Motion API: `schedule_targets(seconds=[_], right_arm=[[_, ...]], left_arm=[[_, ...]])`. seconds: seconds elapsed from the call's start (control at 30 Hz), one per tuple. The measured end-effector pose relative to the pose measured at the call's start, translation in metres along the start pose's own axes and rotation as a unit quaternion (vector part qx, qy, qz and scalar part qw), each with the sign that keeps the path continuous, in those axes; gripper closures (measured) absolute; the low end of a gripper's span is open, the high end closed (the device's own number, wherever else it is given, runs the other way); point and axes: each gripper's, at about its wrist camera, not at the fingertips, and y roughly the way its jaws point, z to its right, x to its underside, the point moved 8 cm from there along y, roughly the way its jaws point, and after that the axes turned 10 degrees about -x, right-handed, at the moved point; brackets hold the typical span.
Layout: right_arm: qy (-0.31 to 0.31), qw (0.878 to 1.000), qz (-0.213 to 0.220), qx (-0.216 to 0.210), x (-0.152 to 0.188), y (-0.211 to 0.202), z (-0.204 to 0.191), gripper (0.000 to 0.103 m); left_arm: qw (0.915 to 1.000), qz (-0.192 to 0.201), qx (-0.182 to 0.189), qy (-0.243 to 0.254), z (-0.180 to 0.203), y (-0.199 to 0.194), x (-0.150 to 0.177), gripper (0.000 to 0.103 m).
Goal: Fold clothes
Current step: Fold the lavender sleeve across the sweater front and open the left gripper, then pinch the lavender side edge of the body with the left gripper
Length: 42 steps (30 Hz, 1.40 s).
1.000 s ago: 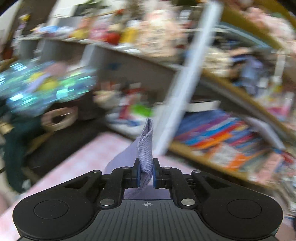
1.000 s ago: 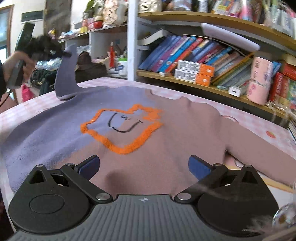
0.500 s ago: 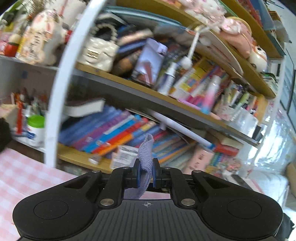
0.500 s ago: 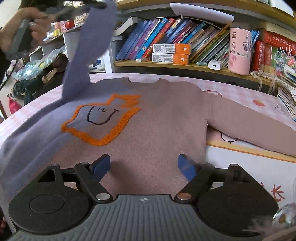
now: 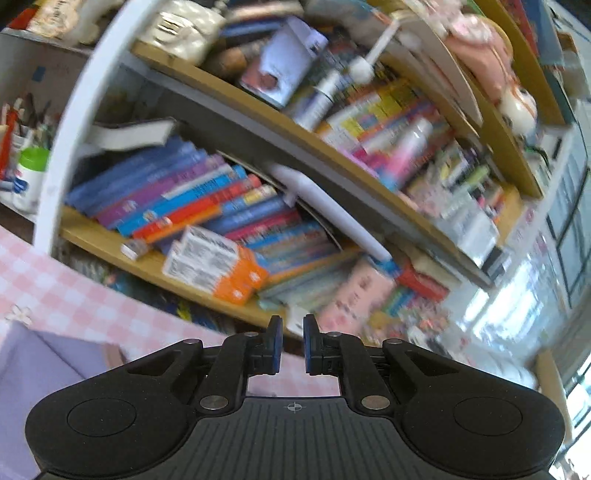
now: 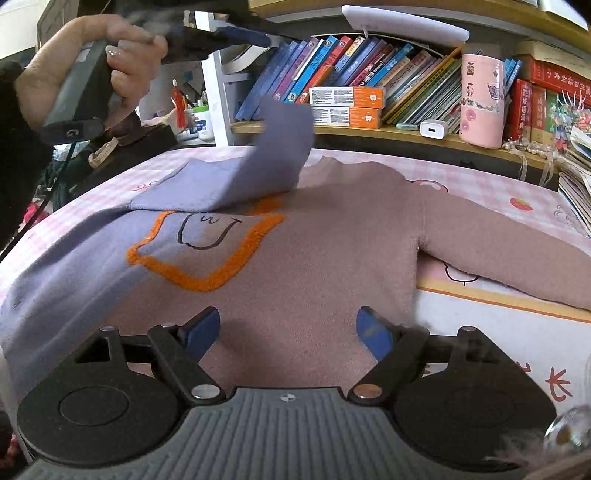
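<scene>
A sweater (image 6: 314, 251), lilac on the left and dusty pink on the right, with an orange outlined patch (image 6: 207, 251), lies flat on the table. Its lilac left sleeve (image 6: 258, 170) is falling across the chest, free of any grip. My left gripper (image 5: 290, 349) is slightly open and empty, held high and facing the shelves; it also shows in the right wrist view (image 6: 229, 33). A corner of lilac cloth (image 5: 44, 369) shows below it. My right gripper (image 6: 288, 332) is wide open and empty, low over the sweater's hem. The pink right sleeve (image 6: 517, 251) lies stretched out to the right.
Bookshelves (image 6: 351, 85) full of books and boxes stand right behind the table. A pink cup (image 6: 480, 99) and a white charger (image 6: 434, 129) sit on the shelf edge. The table has a pink checked cloth (image 6: 480, 177). A dark bag (image 6: 122, 147) lies at the far left.
My left gripper carried the lilac sleeve up and to the right over the sweater, then opened and let it go. The sleeve now drops onto the chest. My right gripper stayed open.
</scene>
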Motion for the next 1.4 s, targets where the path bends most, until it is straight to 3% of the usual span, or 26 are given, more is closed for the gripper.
schedule_targets(seconds=[0.13, 0.2, 0.23, 0.3, 0.47, 0.57, 0.77, 0.87, 0.93, 1.13, 1.4], right_arm=[[0.0, 1.0, -0.001, 0.001, 0.0, 0.0, 0.0, 0.022], [0.0, 1.0, -0.001, 0.0, 0.0, 0.0, 0.0, 0.022], [0.0, 1.0, -0.001, 0.0, 0.0, 0.001, 0.0, 0.022], [0.001, 1.0, 0.0, 0.001, 0.0, 0.001, 0.0, 0.022], [-0.006, 1.0, 0.0, 0.011, 0.0, 0.0, 0.0, 0.023], [-0.013, 1.0, 0.007, 0.024, -0.001, -0.002, 0.0, 0.023], [-0.009, 0.998, 0.009, 0.054, 0.004, -0.016, 0.005, 0.024], [0.007, 0.997, 0.005, 0.074, 0.009, -0.034, 0.008, 0.032], [0.02, 0.996, 0.004, 0.084, 0.013, -0.048, 0.009, 0.038], [0.086, 0.992, 0.005, 0.087, 0.031, -0.088, 0.003, 0.04], [0.109, 0.989, -0.004, 0.103, 0.043, -0.105, -0.012, 0.041]], left_arm=[[0.9982, 0.017, -0.014, 0.055, 0.001, -0.019, -0.003, 0.074], [0.9963, 0.019, -0.028, 0.079, -0.008, -0.03, -0.001, 0.057], [0.9948, 0.013, -0.04, 0.093, -0.017, -0.037, 0.004, 0.054], [0.9908, -0.004, -0.069, 0.117, -0.035, -0.048, 0.019, 0.039], [0.9669, -0.056, -0.173, 0.179, -0.091, -0.092, 0.063, 0.018], [0.9539, -0.062, -0.219, 0.195, -0.121, -0.128, 0.078, 0.014], [0.9444, -0.069, -0.24, 0.214, -0.156, -0.164, 0.096, 0.008], [0.9488, -0.076, -0.233, 0.199, -0.168, -0.161, 0.103, 0.008], [0.9576, -0.08, -0.208, 0.182, -0.172, -0.162, 0.11, 0.008], [0.977, -0.079, -0.173, 0.096, -0.188, -0.186, 0.135, 0.008], [0.9773, -0.069, -0.147, 0.136, -0.179, -0.212, 0.137, 0.008]])
